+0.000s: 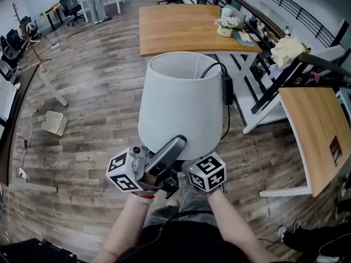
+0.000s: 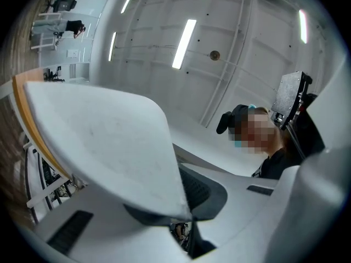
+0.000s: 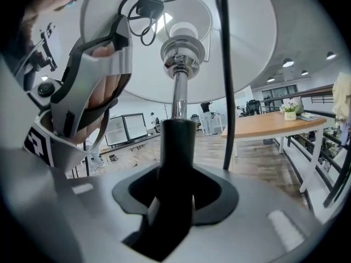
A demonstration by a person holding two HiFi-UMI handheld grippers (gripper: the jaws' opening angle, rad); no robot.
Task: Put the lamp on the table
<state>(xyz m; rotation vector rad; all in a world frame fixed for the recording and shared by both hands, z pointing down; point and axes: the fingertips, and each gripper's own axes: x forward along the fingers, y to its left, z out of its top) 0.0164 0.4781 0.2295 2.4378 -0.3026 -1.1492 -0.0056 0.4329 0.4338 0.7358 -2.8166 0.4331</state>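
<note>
I hold a lamp off the floor with both grippers. Its pale grey shade [image 1: 181,100] fills the middle of the head view, and a black cord [image 1: 226,89] hangs down its right side. My left gripper [image 1: 167,152] is shut on the shade's lower rim [image 2: 109,141], one jaw inside and one outside. My right gripper [image 3: 174,201] is shut on the lamp's black stem [image 3: 176,158] below the chrome rod [image 3: 180,92]; in the head view only its marker cube [image 1: 207,172] shows under the shade. A wooden table [image 1: 181,29] stands ahead.
A flower pot [image 1: 225,26] and a book [image 1: 243,37] sit at the table's right end. A second wooden table [image 1: 315,133] is at the right, a dark railing [image 1: 296,15] behind. A white box [image 1: 54,122] lies on the floor at the left. A person [image 1: 96,1] stands far back.
</note>
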